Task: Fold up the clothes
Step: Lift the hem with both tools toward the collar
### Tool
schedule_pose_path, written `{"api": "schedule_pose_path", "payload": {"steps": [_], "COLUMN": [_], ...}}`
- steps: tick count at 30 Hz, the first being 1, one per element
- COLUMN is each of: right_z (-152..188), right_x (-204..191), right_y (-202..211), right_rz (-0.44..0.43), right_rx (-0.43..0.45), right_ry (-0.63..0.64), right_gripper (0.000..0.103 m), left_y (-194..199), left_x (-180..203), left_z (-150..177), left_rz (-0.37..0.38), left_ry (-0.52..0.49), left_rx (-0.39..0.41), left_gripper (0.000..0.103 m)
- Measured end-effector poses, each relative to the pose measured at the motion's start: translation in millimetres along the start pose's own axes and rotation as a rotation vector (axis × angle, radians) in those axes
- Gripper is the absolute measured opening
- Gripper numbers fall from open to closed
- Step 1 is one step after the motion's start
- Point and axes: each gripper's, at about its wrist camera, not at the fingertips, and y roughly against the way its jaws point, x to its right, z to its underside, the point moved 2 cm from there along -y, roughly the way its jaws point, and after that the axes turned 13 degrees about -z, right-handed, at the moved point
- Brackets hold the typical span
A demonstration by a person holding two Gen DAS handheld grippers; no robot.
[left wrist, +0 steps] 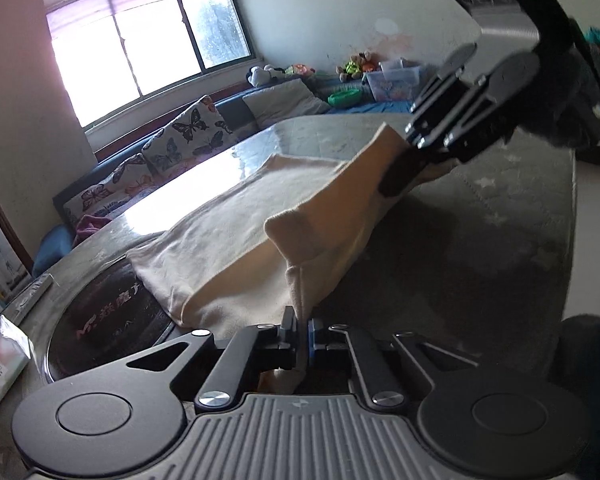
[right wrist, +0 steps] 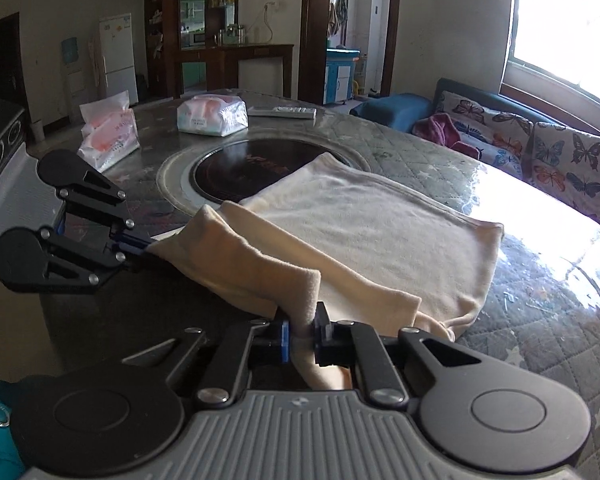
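- My left gripper (left wrist: pixel 303 334) is clamped on the cream garment (right wrist: pixel 380 232)'s near edge.
- My right gripper (right wrist: pixel 300 334) likewise.
- Garment on table (right wrist: pixel 540 280), long axis running away from me toward the window side.

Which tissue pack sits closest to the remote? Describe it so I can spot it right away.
On the round grey table, look past the black cooktop to the far edge. The tissue pack lies flat just left of the remote; the other pack, farther left, stands taller with pink print.

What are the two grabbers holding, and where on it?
Both hold the cream cloth by its near edge: left gripper pinches one end, right gripper the other.
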Motion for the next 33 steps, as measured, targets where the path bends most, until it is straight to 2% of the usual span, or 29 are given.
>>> {"api": "schedule_pose_path", "payload": {"steps": [4, 11, 18, 21, 27, 33], "right_z": [6, 24, 19, 9, -35, -70], "right_x": [-13, -57, -64, -56, -14, 50], "right_y": [25, 83, 97, 93, 72, 14], "right_rz": [-0.014, -0.057, -0.067, -0.063, -0.039, 0.000], "right_rx": [0.023, 0.017, 0.002, 0.010, 0.026, 0.003], "right_ry": [0.007, 0.004, -0.004, -0.003, -0.003, -0.045], "right_gripper": [0.010, 0.010, 0.010, 0.010, 0.010, 0.010], "left_y": [24, 82, 85, 75, 30, -51], "left_x": [4, 23, 21, 7, -29, -59], "left_z": [-5, -7, -9, -18, -48, -59], "left_rz": [0.027, 0.135, 0.159, 0.148, 0.089, 0.036], "left_ry": [0.027, 0.074, 0.101, 0.131, 0.165, 0.233], "left_rx": [0.002, -0.005, -0.014, -0.005, 0.016, -0.069], "left_gripper": [0.005, 0.006, 0.006, 0.006, 0.006, 0.006]}}
